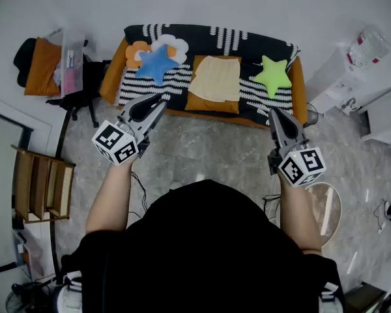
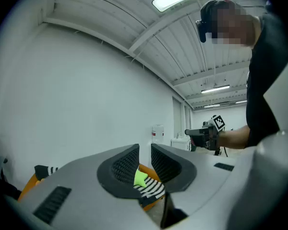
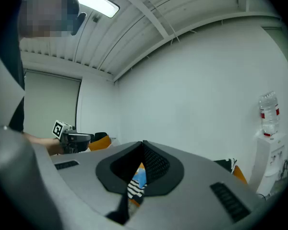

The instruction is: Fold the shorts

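An orange sofa (image 1: 115, 77) stands against the wall on a grey, marbled floor (image 1: 208, 149). A black throw (image 1: 247, 44) with white stripes covers its back and seat, leaving only the orange ends bare. Four soft things lie on the throw. At the left a blue star (image 1: 156, 62) leans over a flower cushion (image 1: 173, 44) (white petals, with an orange patch beside them). In the middle sits an orange cushion (image 1: 212, 104), and the pale yellow shorts (image 1: 216, 77) lie flat on top of it, covering most of it. At the right, well apart from the shorts, lies a green star (image 1: 272, 75).
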`<action>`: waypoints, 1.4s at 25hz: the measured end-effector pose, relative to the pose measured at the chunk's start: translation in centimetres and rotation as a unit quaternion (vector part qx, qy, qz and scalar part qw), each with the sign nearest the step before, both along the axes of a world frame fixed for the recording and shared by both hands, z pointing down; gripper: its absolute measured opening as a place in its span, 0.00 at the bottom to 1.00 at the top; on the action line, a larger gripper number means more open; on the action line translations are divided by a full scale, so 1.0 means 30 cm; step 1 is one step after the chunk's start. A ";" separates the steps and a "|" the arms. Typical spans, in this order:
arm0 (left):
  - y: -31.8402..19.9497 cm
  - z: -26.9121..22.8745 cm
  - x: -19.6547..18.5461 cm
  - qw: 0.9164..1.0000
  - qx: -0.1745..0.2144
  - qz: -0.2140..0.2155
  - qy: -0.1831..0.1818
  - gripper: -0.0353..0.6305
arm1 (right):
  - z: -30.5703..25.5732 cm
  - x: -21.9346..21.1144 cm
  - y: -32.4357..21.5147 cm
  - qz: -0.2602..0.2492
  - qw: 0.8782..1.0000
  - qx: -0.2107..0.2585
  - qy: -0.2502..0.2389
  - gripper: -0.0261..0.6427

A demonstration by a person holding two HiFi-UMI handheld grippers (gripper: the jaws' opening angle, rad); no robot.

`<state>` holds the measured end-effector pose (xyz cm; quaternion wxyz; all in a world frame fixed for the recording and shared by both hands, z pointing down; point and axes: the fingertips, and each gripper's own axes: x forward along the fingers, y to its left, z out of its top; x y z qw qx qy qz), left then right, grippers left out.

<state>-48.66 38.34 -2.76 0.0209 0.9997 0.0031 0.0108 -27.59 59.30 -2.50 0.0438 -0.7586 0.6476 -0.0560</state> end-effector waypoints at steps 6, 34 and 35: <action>0.044 -0.025 0.079 1.000 -0.011 -0.006 0.001 0.20 | 0.009 0.086 0.025 -0.007 1.000 -0.003 -0.006 0.04; 0.025 0.008 0.322 1.000 -0.011 -0.005 -0.024 0.44 | 0.019 0.320 0.012 -0.059 0.998 -0.026 0.026 0.38; 0.009 0.014 0.332 1.000 -0.012 -0.005 -0.024 0.44 | 0.024 0.331 0.001 -0.058 0.998 -0.028 0.027 0.38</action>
